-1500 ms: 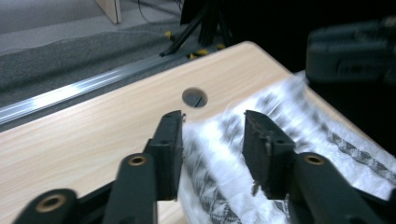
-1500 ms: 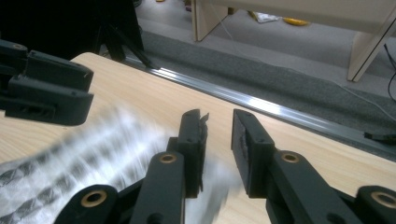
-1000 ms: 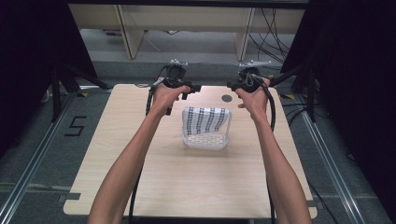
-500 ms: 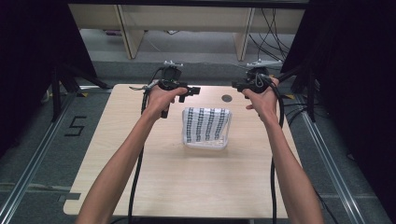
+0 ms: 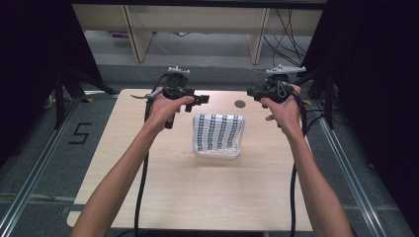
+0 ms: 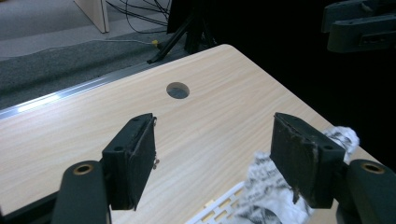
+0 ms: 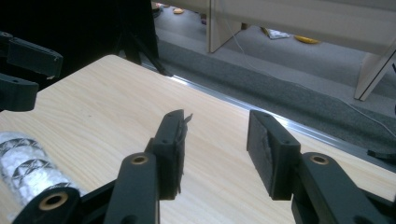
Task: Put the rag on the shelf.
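A folded cloth with a black-and-white pattern [image 5: 219, 132] lies in a shallow clear plastic basket [image 5: 217, 152] near the middle of the light wooden table [image 5: 197, 187], a little toward its far edge. In the high view the cloth covers most of the basket, and only the basket's near rim shows below it. Beyond the cloth and to its right, a small round hole [image 5: 240, 104] is cut in the table top.

The left tool [image 5: 200, 100] hangs above the table just beyond the cloth's far left corner, apart from it, held in the person's left hand [image 5: 165, 106]. Its own view shows its two black jaws spread wide with nothing between them; the patterned cloth [image 6: 271, 184] and a slotted edge of the basket [image 6: 219, 207] lie under its right jaw, and the hole [image 6: 178, 90] sits farther off on the bare wood.

The right tool [image 5: 254, 93] is held in the right hand [image 5: 284, 108], above the table beyond the cloth's far right corner and close to the hole. In its own view its jaws stand apart and empty over bare wood, with the cloth [image 7: 23, 170] low at the left edge.

A black cable [image 5: 143, 187] trails from the left tool along the forearm toward the table's near edge. Grey carpet floor [image 5: 29, 163] surrounds the table.
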A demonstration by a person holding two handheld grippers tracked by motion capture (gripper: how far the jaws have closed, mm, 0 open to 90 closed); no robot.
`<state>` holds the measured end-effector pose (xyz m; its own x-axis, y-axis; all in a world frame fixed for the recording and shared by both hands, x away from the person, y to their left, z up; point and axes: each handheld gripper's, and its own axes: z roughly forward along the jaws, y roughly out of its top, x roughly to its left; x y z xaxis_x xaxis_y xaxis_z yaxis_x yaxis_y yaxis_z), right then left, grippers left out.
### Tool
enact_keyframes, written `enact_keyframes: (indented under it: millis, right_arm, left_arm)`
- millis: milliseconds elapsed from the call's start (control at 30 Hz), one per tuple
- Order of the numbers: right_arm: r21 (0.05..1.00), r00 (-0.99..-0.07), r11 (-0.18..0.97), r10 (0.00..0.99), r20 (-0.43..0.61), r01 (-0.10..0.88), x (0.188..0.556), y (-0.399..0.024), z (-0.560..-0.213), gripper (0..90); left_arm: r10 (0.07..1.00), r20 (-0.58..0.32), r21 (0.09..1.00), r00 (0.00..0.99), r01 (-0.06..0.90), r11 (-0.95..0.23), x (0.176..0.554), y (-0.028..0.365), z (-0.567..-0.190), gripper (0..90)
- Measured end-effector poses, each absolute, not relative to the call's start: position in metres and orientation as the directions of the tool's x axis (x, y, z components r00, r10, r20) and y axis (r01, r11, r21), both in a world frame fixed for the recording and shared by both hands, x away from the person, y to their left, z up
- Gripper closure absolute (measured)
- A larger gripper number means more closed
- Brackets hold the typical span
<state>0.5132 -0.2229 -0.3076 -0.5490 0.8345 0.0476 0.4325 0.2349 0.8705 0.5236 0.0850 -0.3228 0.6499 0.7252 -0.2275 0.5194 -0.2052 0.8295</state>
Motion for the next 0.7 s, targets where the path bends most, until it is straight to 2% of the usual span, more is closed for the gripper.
enact_keyframes:
  millis: [200,333,700]
  right_arm:
    - [0.869,-0.558,0.244,0.828,0.044,0.430,0.508,-0.224,-0.308,55.5]
    - [0.870,-0.562,0.238,0.825,0.053,0.432,0.505,-0.225,-0.308,54.5]
    - [0.877,-0.590,0.249,0.806,0.047,0.411,0.490,-0.222,-0.307,49.4]
  left_arm:
    - [0.719,-0.227,0.836,0.657,0.510,-0.201,0.511,0.090,-0.320,28.8]
    - [0.701,-0.273,0.834,0.659,0.526,-0.169,0.504,0.095,-0.321,28.2]
    - [0.681,-0.231,0.848,0.695,0.487,-0.210,0.473,0.101,-0.318,27.1]
